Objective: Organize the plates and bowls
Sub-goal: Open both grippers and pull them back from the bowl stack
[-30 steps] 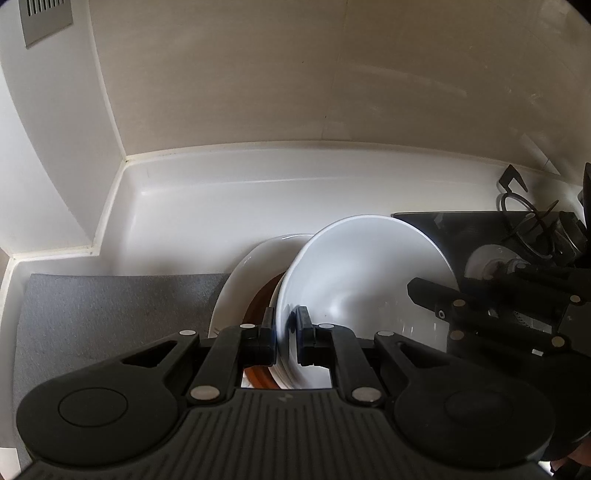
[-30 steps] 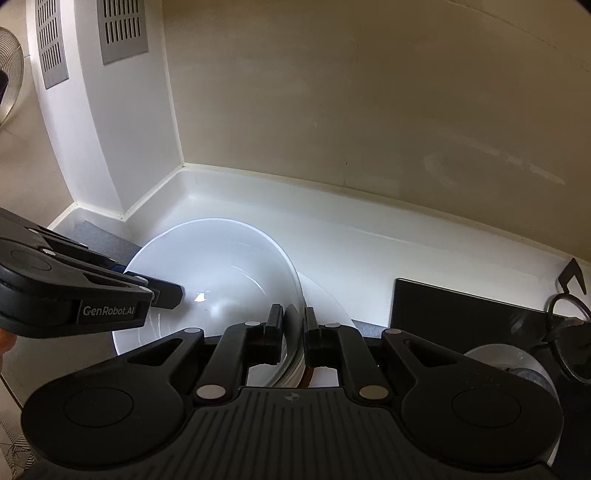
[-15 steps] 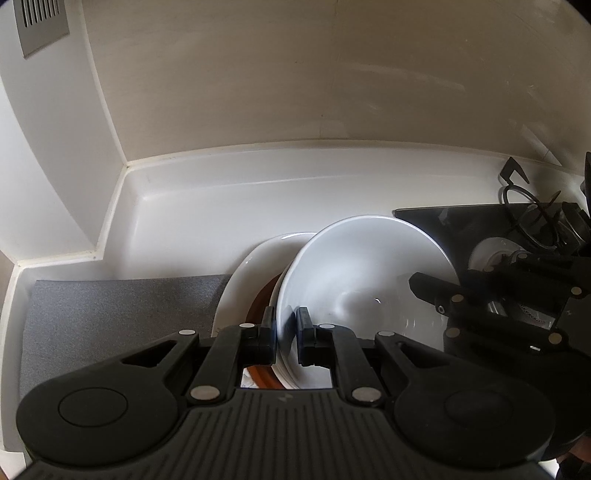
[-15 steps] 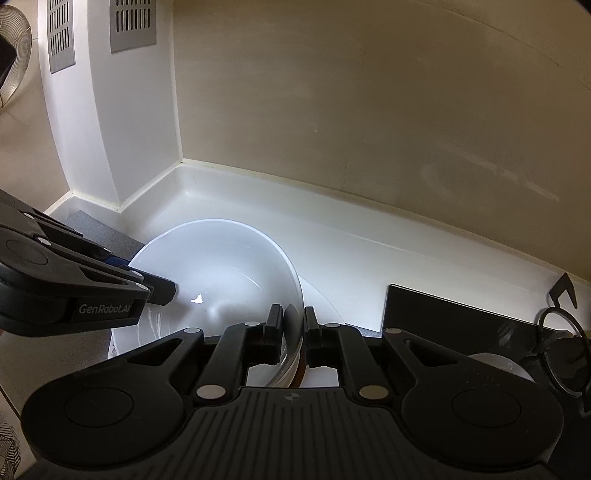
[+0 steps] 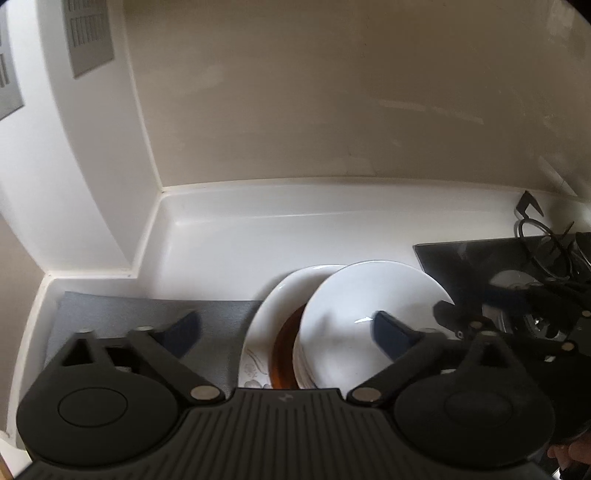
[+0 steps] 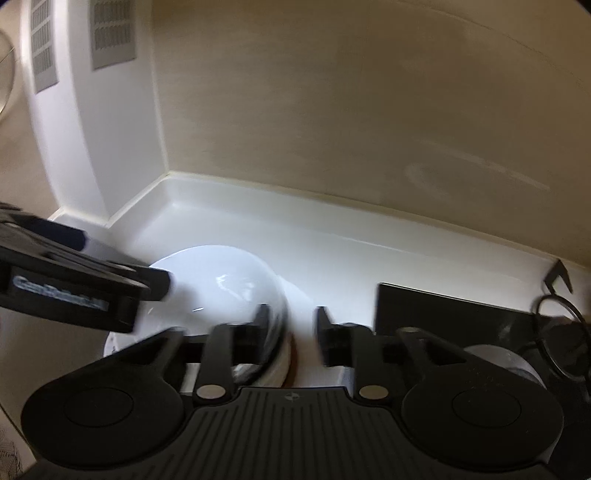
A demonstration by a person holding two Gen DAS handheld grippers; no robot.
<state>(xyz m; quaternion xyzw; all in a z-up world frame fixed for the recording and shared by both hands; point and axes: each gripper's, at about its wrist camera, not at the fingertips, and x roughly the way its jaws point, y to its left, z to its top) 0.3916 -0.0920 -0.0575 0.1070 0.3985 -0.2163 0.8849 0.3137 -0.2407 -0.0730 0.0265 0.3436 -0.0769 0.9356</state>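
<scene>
The left gripper (image 5: 284, 330) is opening, released from the white bowl (image 5: 365, 317). The right gripper (image 6: 290, 325) is opening too, its jaws astride the bowl's rim near the counter's (image 5: 280, 236) back edge.

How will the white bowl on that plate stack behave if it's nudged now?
The white bowl looks glazed, so probably slippery and breakable. It sits off-centre on the plate stack, so a push may slide or tip it. Its rigid rim shouldn't flex.

Beige wall (image 5: 332, 92) behind white counter (image 5: 277, 236); grey vents (image 6: 110, 35) left.
</scene>
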